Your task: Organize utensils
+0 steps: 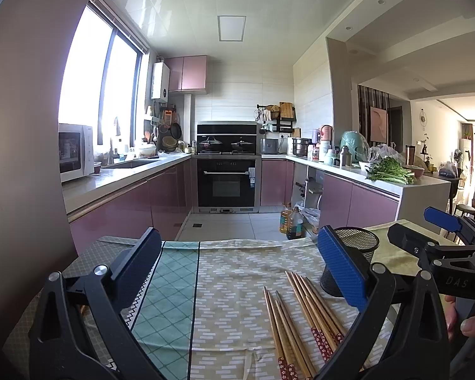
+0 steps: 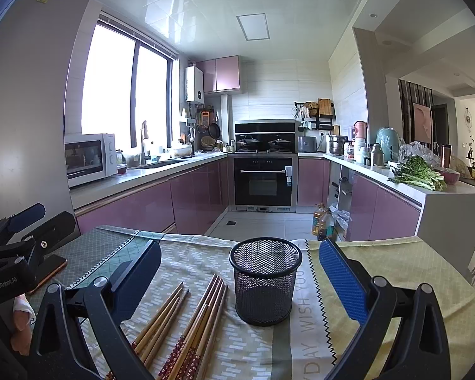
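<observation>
The fingers of the left gripper point(image 1: 237, 272) are spread wide with nothing held between them, and the right gripper point(image 2: 240, 280) is likewise seen wide open and empty. In the right wrist view the black mesh holder point(image 2: 265, 280) stands upright at the centre of the frame, between the spread fingers, and appears empty as far as can be seen. The chopsticks point(image 2: 186, 319) lie flat on the tablecloth point(image 2: 395, 272) in two loose bundles just beside the holder at the lower left of the frame, their patterned red ends towards the camera. In the left wrist view the same chopsticks point(image 1: 300, 323) are seen at the lower right, with the holder point(image 1: 354, 259) partly hidden behind the right-hand finger. The task is judged to be at its start, no chopstick yet being gripped; a descent onto one bundle and a closing of the fingers would be called for next. "GenRobot.AI" is read on the left gripper point(image 2: 12, 250) at left of frame, "DAS" on the right gripper point(image 1: 443, 243), and "DAY WISH YOU" on the cloth.
</observation>
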Tool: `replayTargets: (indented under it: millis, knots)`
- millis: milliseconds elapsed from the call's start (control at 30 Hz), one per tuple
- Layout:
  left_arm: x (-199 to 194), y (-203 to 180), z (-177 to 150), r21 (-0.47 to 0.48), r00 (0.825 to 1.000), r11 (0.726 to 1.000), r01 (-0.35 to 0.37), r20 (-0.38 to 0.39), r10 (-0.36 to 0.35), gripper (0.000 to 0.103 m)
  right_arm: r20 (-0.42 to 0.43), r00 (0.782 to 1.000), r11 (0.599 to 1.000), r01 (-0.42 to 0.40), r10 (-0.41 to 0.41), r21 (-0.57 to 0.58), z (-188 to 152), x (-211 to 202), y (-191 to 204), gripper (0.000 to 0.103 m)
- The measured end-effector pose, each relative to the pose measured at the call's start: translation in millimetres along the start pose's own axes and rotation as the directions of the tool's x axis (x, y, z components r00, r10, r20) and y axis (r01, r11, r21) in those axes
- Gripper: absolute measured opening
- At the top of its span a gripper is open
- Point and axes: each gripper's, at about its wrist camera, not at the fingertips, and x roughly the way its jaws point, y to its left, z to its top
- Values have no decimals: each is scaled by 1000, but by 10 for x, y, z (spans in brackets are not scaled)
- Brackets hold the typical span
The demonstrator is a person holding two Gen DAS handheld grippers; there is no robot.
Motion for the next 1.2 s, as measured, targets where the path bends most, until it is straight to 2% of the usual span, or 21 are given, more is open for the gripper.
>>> replayTargets:
  millis: [1200]
  knots:
    - [-10, -12, 13, 6, 1000, 1000, 1, -1, -1, 97, -6, 1000, 1000, 2, -2, 11, -3, 24, -30, 97]
